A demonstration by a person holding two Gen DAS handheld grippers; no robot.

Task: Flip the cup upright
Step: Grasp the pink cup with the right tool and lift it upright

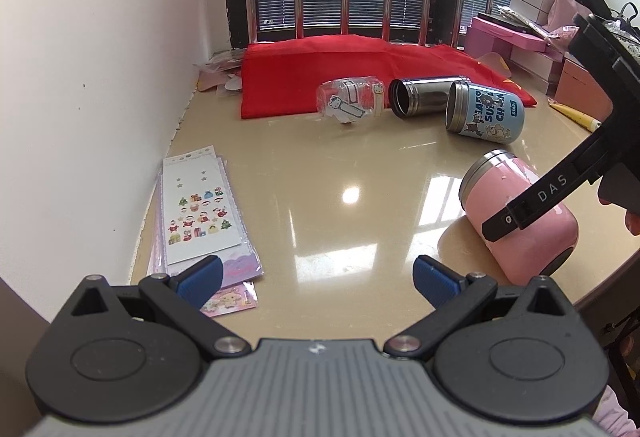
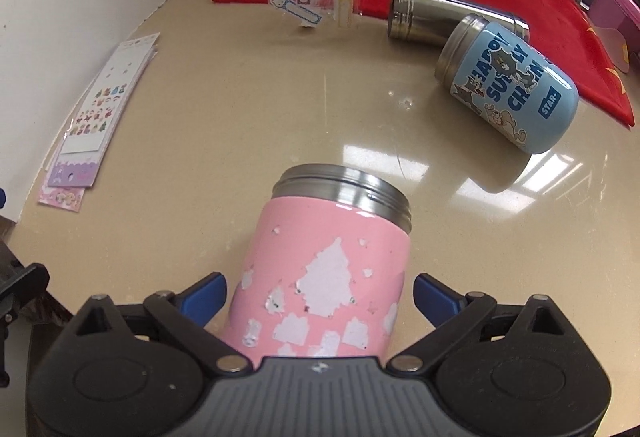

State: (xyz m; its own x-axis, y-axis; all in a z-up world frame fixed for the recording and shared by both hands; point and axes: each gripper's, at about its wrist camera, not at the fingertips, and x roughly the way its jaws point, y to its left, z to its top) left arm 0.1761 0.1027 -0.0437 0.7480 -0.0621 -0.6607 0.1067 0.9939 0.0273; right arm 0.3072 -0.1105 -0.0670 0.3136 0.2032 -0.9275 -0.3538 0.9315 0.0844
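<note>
- Pink cup (image 2: pixel 324 269): a cylindrical body with a glossy pink coating, worn through in white patches, and a threaded bare-metal rim. It lies on its side on the table (image 1: pixel 320 173), near the front right edge, mouth pointing away from the right wrist camera.
- Right gripper (image 2: pixel 320 297): the blue ribbed fingers (image 2: pixel 204 297) are spread wide and straddle the pink cup's lower body. The left finger sits at or against the cup wall; the right finger shows a gap. No firm grasp is visible.
- Left gripper (image 1: pixel 318 279): fingers wide apart, holding nothing, above bare tabletop.
- Table: a smooth, polished beige surface with bright window reflections.
- Blue cup (image 1: pixel 486 113): a rounded printed body with a metal rim, on its side, touching or just beside the steel cup (image 1: pixel 424 95), a plain metal cylinder also on its side.
- Red cloth (image 1: pixel 340 77): a soft, folded fabric behind both cups.
- Sticker sheets (image 1: pixel 200 209): flat and stacked by the left wall.
- Clear plastic packet (image 1: pixel 350 99): crinkled, in front of the cloth.
</note>
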